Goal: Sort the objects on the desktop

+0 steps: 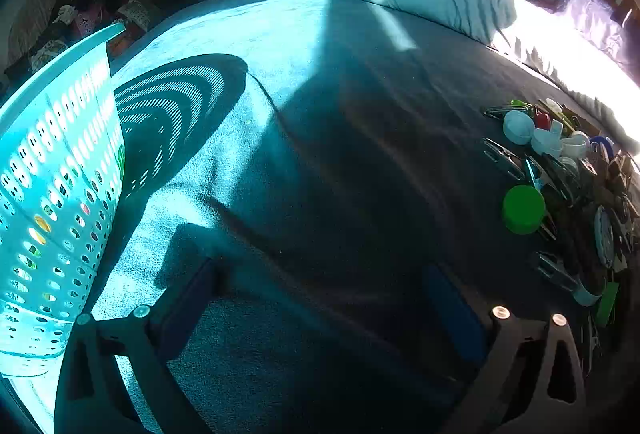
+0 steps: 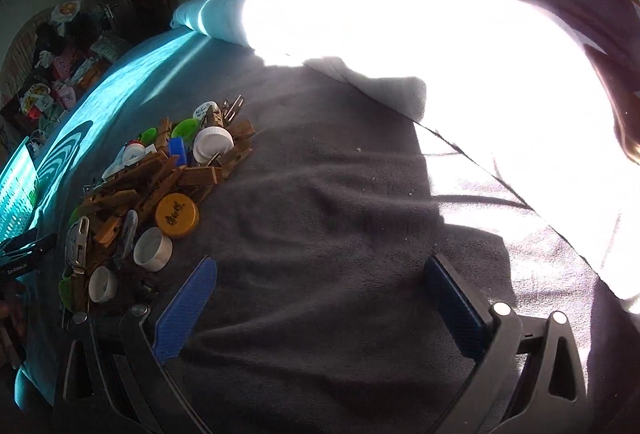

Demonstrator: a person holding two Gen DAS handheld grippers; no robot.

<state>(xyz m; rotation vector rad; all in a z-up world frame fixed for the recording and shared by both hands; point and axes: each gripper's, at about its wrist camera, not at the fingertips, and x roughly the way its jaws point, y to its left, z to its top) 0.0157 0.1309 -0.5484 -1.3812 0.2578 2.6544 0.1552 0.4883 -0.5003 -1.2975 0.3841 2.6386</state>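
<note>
Tools left [image 1: 320, 298] and right [image 2: 320, 298] wide, empty, beside clutter pile [image 2: 160, 186]

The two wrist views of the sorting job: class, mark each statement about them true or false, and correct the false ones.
1. Both grippers are open and hold nothing. True: the left gripper and right gripper each show spread fingers with only blanket between them.
2. The yellow cap lies inside the basket. False: it lies at the edge of the pile of clothespins on the blanket.
3. The basket stands to the left in the left wrist view. True.
4. The green cap is gripped by the left gripper. False: it lies by the pile, away from the fingers.
</note>
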